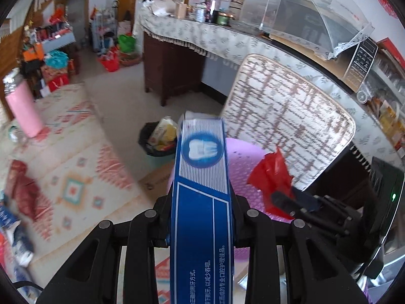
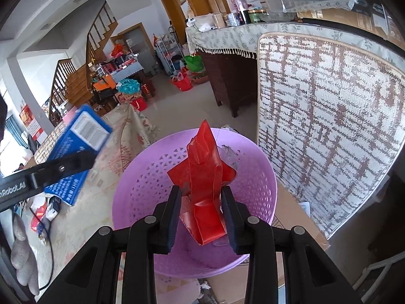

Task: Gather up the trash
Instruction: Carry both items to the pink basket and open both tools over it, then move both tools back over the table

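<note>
My left gripper (image 1: 201,202) is shut on a long blue toothpaste box (image 1: 202,202), held up above the floor; the box also shows at the left of the right wrist view (image 2: 76,152). My right gripper (image 2: 202,200) is shut on a crumpled red plastic wrapper (image 2: 206,177) and holds it just over a purple perforated basket (image 2: 141,185). In the left wrist view the red wrapper (image 1: 270,172) and the purple basket (image 1: 243,157) sit to the right of the box.
A dark bin (image 1: 154,141) holding packaging stands on the floor beyond the box. A woven cushion (image 2: 329,131) leans behind the basket. A cloth-covered table (image 1: 202,38) stands further back. More wrappers (image 1: 25,192) lie on the patterned rug (image 1: 76,167).
</note>
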Tool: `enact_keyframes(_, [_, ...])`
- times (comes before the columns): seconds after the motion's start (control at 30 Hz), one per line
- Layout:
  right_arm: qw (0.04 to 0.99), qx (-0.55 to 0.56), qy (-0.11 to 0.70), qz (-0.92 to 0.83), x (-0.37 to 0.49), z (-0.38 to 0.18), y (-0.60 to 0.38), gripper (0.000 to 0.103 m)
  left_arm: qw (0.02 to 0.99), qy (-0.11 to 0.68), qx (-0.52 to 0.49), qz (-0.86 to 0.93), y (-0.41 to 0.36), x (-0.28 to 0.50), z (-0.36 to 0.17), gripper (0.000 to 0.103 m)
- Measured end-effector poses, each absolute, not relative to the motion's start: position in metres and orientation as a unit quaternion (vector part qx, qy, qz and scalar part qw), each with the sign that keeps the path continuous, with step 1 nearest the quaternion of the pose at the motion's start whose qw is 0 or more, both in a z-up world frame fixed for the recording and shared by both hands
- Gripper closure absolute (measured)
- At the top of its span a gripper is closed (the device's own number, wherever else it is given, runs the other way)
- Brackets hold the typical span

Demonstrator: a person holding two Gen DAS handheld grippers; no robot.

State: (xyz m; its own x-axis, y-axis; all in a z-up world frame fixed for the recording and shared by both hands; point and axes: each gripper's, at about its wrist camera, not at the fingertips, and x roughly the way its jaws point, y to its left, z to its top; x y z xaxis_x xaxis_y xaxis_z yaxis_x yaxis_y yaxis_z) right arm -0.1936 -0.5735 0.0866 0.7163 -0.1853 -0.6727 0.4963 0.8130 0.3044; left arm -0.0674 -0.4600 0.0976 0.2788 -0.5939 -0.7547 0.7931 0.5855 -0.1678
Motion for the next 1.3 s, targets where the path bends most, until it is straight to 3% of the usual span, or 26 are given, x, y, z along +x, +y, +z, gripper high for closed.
enact_keyframes(0.03, [0.894, 0.239, 0.325, -0.192, -0.193, 0.087, -0.575, 0.067, 0.788, 0.411, 0.119, -0.443, -0.465, -0.066, 0.097, 0.071])
enact_keyframes(0.13, [0.892, 0.246, 0.323, -0.200, -0.191, 0.086, -0.581, 0.059, 0.789, 0.412, 0.115, -0.442, -0.470, -0.064, 0.095, 0.048])
enact_keyframes(0.2, [0.891, 0.248, 0.316, -0.209, -0.192, 0.086, -0.583, 0.041, 0.795, 0.405, 0.108, -0.439, -0.466, -0.065, 0.097, 0.037])
enact_keyframes(0.3, [0.893, 0.243, 0.311, -0.215, -0.195, 0.086, -0.581, 0.034, 0.800, 0.399, 0.114, -0.433, -0.455, -0.070, 0.098, 0.035])
enact_keyframes(0.47, [0.897, 0.228, 0.309, -0.220, -0.196, 0.087, -0.571, 0.034, 0.817, 0.383, 0.130, -0.412, -0.427, -0.079, 0.098, 0.035])
enact_keyframes(0.67, [0.913, 0.202, 0.287, -0.210, -0.200, 0.095, -0.545, 0.023, 0.830, 0.392, 0.122, -0.378, -0.369, -0.083, 0.089, 0.035])
enact_keyframes(1.3, [0.911, 0.175, 0.365, -0.080, -0.149, 0.091, -0.405, 0.021, 0.902, 0.388, 0.123, -0.146, -0.087, -0.003, 0.071, 0.035])
